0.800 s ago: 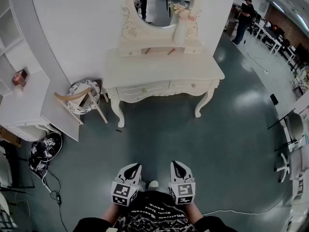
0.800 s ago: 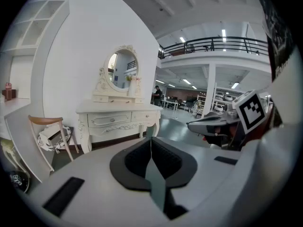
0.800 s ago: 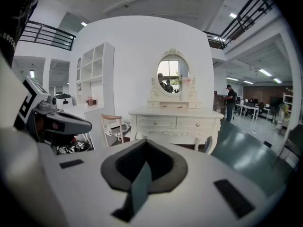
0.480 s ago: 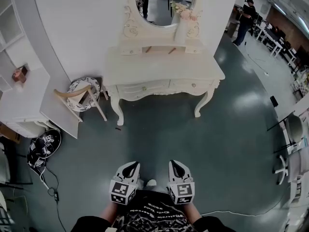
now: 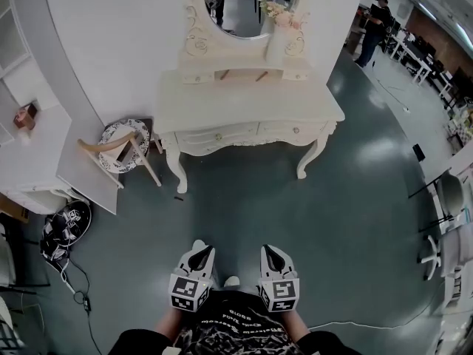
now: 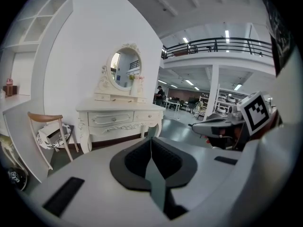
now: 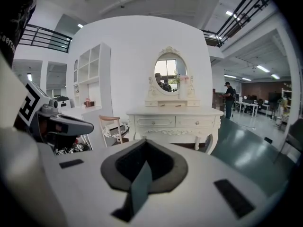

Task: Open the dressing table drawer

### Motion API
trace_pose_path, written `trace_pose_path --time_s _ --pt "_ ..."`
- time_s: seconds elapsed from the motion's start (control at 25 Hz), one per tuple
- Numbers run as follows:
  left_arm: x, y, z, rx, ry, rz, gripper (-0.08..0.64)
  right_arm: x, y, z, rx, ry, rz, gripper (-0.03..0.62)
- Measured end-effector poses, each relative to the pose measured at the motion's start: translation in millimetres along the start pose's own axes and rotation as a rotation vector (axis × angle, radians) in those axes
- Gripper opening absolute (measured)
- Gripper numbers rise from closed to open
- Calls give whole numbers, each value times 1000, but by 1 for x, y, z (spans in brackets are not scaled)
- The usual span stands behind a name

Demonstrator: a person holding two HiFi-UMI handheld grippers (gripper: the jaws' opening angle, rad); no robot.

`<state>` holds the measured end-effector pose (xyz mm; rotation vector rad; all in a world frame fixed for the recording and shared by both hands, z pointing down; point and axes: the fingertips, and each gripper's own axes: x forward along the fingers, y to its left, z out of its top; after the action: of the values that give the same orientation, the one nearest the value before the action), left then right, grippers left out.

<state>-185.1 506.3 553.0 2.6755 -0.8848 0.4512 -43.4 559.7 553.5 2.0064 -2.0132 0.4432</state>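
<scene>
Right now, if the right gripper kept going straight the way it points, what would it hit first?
Nothing close. The right gripper aims over the floor at the dressing table, so its drawer front looks first in line; tilted slightly down, it might touch floor sooner. Depth is unclear.

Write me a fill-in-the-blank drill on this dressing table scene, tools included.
1. The two front drawers of the cream carved dressing table are both ___.
2. In the head view, the wooden chair stands to the table's ___.
3. The left tool and the right tool hold nothing, and their jaws are ___.
4. The white vase of pink flowers stands beside the oval ___.

Missing words: closed; left; shut; mirror.
</scene>
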Motion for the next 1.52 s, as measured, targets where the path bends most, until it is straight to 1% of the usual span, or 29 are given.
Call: trace_pose_path --time_s 0.12,0.32,0.56,0.96,1.16,1.28,1.4,1.52 --pt "11 12 5 4 5 -10 18 16 0 6 -1 4 -3 9" --pt "33 47 23 -4 2 -9 19 52 0 21 -4 8 -5 9" --pt "62 87 45 -8 1 -28 18 101 -1 46 0 9 -13 9" --pt "99 150 68 42 39 -83 20 168 13 76 22 1 -55 9" --pt "113 175 76 43 51 -117 18 188 25 83 26 1 -86 9" --pt "118 184 80 40 50 -136 19 196 30 88 31 -3 -102 9" --pt "121 190 84 47 50 -148 18 200 30 92 56 -19 -115 9" --pt "123 196 84 46 51 -149 18 204 26 94 68 -22 -130 9"
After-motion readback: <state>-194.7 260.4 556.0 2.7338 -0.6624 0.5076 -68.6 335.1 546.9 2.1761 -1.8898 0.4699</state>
